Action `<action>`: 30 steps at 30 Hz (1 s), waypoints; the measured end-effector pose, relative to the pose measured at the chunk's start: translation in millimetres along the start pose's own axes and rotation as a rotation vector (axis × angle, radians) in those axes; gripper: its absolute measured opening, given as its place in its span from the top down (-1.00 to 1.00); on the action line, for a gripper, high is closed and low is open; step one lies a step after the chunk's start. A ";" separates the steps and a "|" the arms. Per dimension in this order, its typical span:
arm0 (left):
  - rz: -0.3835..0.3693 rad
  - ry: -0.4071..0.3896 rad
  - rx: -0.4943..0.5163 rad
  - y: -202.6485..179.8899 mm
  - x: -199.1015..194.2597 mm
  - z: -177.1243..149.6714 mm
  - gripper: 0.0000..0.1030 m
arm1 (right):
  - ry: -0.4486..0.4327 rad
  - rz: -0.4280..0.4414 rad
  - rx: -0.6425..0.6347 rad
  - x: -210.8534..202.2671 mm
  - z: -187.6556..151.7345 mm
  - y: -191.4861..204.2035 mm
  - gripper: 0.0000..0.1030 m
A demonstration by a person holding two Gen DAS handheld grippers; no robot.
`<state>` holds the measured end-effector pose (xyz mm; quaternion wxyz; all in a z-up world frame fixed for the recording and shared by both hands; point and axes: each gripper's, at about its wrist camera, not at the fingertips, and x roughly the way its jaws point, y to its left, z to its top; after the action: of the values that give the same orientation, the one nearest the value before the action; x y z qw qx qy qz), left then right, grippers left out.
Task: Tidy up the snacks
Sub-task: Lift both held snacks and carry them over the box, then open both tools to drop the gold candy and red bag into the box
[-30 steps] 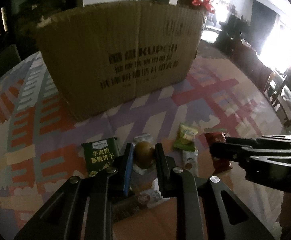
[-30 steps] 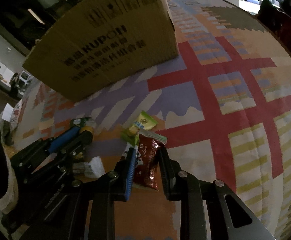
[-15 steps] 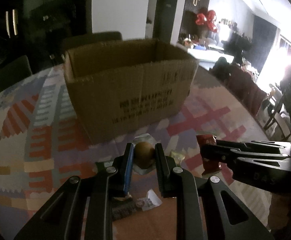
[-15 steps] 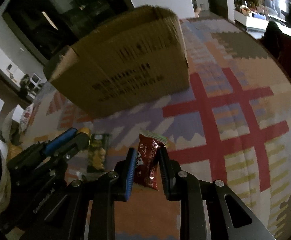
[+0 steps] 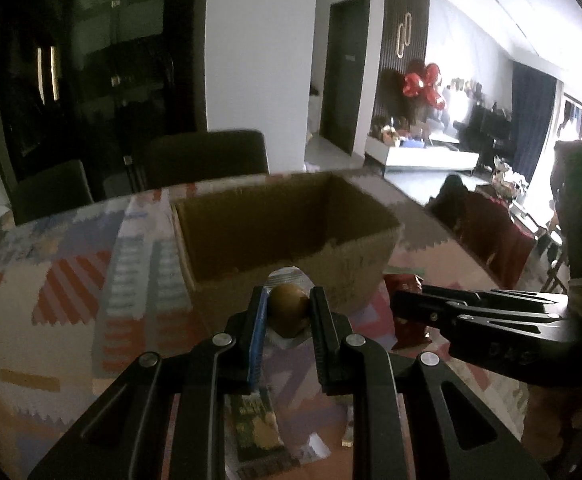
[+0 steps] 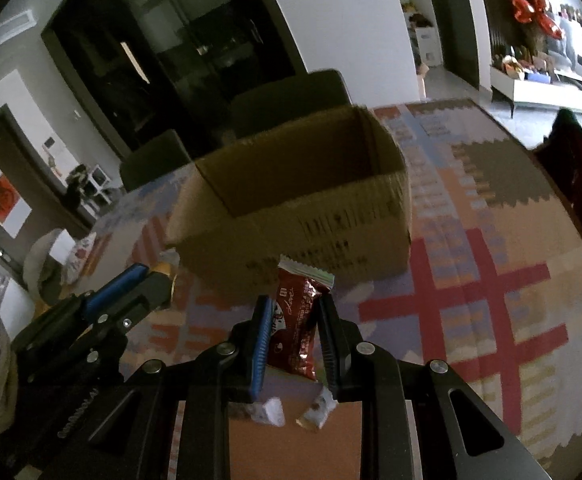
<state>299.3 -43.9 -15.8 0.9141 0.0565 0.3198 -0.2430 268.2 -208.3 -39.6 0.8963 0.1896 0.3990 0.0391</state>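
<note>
From the left wrist, the left gripper (image 5: pixel 287 312) clamped a round brown snack in clear wrap (image 5: pixel 287 309), raised just before the near rim of the open brown cardboard box (image 5: pixel 291 236). From the right wrist, the right gripper (image 6: pixel 293 320) pinched a red foil snack packet (image 6: pixel 297 320), held short of that box's printed front wall, with bare patterned tablecloth (image 6: pixel 491 280) to its right.

box floor: cardboard box (image 5: pixel 355 268) interior in shadow, bottom not visible
box print: side lettering (image 6: pixel 311 248) blurred, unreadable
green packet (image 5: pixel 257 424): partly behind left gripper (image 5: pixel 289 312), text illegible
red packet (image 6: pixel 297 324): lower end hidden by the fingers (image 6: pixel 261 332) of right gripper (image 6: pixel 293 320)
</note>
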 end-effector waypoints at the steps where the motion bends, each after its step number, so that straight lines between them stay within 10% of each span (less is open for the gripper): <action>1: 0.001 -0.009 0.000 1.3 -1.5 3.7 0.58 | -0.014 0.006 -0.004 -1.7 5.7 1.5 0.52; 12: 0.035 -0.084 0.025 15.2 1.6 60.9 0.58 | -0.123 0.035 -0.052 -8.2 73.4 17.1 0.52; 25: 0.017 0.069 -0.056 38.0 57.1 90.9 0.56 | -0.063 -0.006 -0.082 32.9 111.3 19.5 0.51; 30: 0.064 0.072 -0.066 41.8 56.5 86.9 0.05 | -0.076 -0.097 -0.056 31.7 107.9 15.4 -0.10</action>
<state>406.0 -52.8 16.0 0.9106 0.0451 0.3585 -0.2005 369.7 -220.4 9.7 0.9165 0.1465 0.3723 -0.0006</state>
